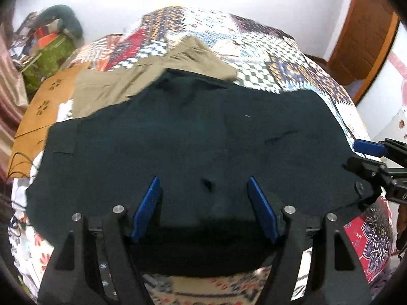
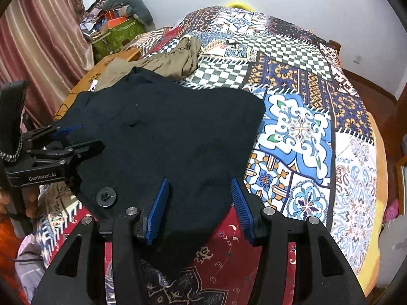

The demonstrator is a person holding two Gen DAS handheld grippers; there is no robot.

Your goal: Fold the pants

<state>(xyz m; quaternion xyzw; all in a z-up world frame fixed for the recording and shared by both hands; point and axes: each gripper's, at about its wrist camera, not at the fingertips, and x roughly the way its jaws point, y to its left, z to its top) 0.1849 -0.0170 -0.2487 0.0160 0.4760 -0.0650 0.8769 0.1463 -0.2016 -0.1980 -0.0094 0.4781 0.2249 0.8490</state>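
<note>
Dark navy pants [image 1: 193,132] lie spread flat across the patchwork bed cover [image 1: 254,40], their near edge hanging over the side of the bed. My left gripper [image 1: 203,179] hovers over that near edge, jaws wide apart, cloth lying flat below the blue pads [image 1: 148,203]. In the right wrist view the same pants [image 2: 165,132] show a black waist button [image 2: 106,196]. My right gripper [image 2: 199,180] stands open over the pants' right corner, pads not pressing the cloth. Each gripper shows at the edge of the other's view: the right gripper [image 1: 356,153] and the left gripper [image 2: 86,137].
Khaki pants [image 1: 152,76] lie crumpled behind the dark pair, partly under it. An orange board [image 1: 48,106] sits at the bed's left edge, beside a green bag [image 1: 48,58] piled with clutter. Striped curtains [image 2: 38,38] hang at left; a wooden door [image 1: 363,25] stands at right.
</note>
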